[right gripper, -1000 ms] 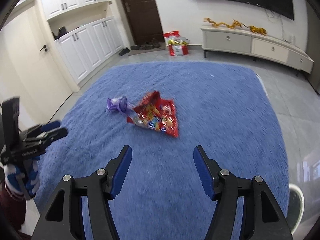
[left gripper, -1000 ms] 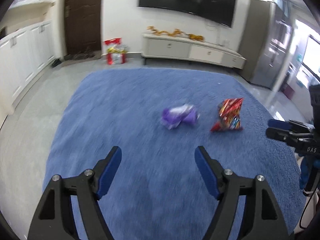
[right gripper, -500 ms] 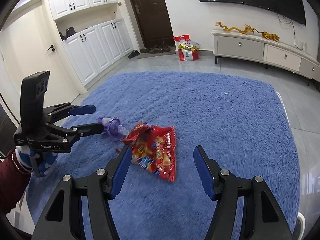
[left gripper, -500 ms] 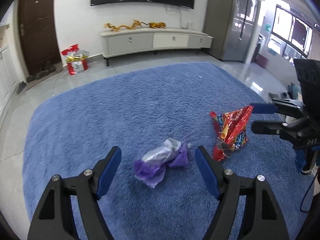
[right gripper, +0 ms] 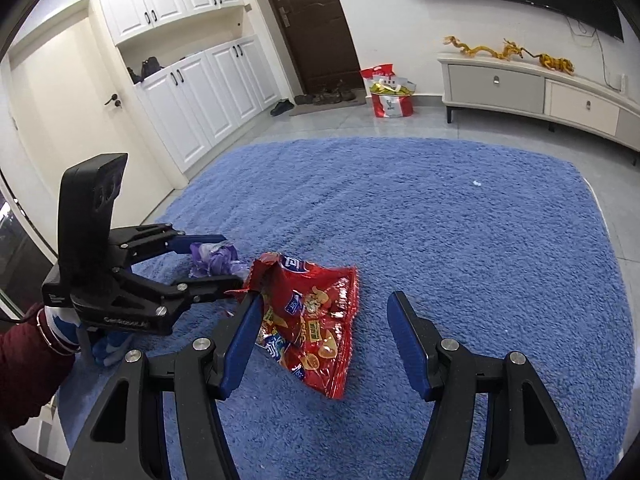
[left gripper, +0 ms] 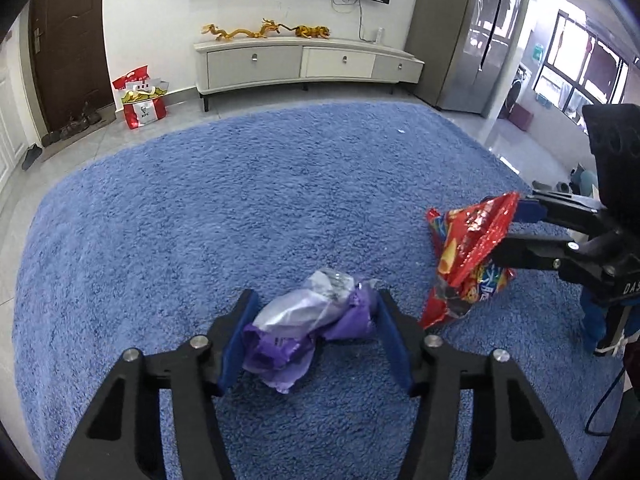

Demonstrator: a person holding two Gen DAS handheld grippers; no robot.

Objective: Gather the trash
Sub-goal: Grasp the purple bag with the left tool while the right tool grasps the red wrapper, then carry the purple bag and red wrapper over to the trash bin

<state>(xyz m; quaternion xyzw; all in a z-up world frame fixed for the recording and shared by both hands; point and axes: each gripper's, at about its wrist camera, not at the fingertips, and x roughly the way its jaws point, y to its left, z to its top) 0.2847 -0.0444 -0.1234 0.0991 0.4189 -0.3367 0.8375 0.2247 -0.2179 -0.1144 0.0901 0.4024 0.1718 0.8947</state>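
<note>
Left wrist: left gripper [left gripper: 316,332] closing around the crumpled purple wrapper [left gripper: 308,328] on the blue rug [left gripper: 200,216]; pads flank it, contact with both not confirmed (near pad looks touching). Red snack bag [left gripper: 468,260] lies to the right, its top corner between the right gripper's fingers.

Right wrist: right gripper [right gripper: 324,340] jaws spread, red snack bag [right gripper: 312,316] on the rug between them, bag edge at the left pad, right pad clear.

Bright, sharp, fisheye-warped edges, window glare
</note>
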